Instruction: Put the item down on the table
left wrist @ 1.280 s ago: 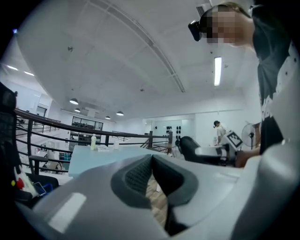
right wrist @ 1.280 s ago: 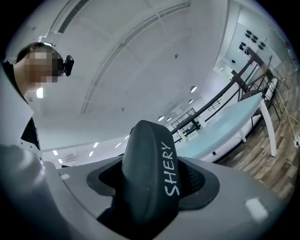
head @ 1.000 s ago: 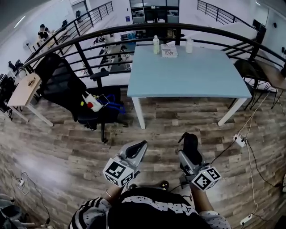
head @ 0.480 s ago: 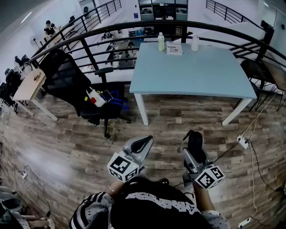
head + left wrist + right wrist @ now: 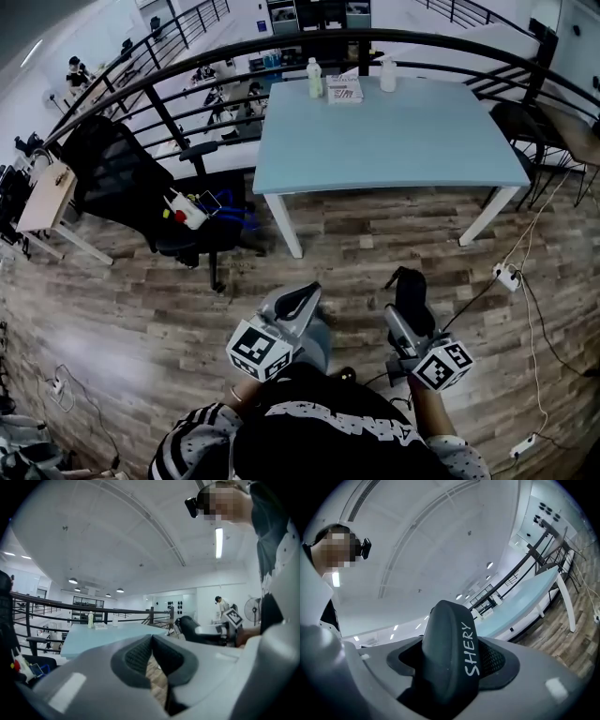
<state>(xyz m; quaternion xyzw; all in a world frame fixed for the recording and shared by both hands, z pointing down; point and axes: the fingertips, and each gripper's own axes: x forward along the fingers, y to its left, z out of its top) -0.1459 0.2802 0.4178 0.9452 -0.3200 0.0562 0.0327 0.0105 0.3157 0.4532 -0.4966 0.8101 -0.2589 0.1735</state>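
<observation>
The right gripper (image 5: 452, 670) is clamped on the black item (image 5: 449, 641), a rounded dark piece with "SHERY" in white letters down its side. The item fills the gap between the ribbed pads and stands out well past the jaw tips. In the head view it rises dark above that gripper, low in the picture and close to the person's body, over the floor (image 5: 375, 246) and well apart from the table (image 5: 403, 141).

The left gripper (image 5: 151, 638) has its jaws pressed together at the tips, with nothing between them; only a narrow slit below the tips shows wood planks. It points forward at about the same height as the right one, just to its left. Both grippers carry their marker cubes near the person's dark shirt (image 5: 319, 439).

Ahead stands the pale blue table on white legs. At its far edge a bottle (image 5: 314, 78), a flat box (image 5: 344, 89) and a white bottle (image 5: 387, 73) sit in a row. A black curved railing (image 5: 281, 45) runs behind it. Left of the table is a black chair (image 5: 120, 178) with small things on its seat, and farther left a small wooden desk (image 5: 42, 199). On the floor to the right lies a white power strip (image 5: 507, 276) with cables.
</observation>
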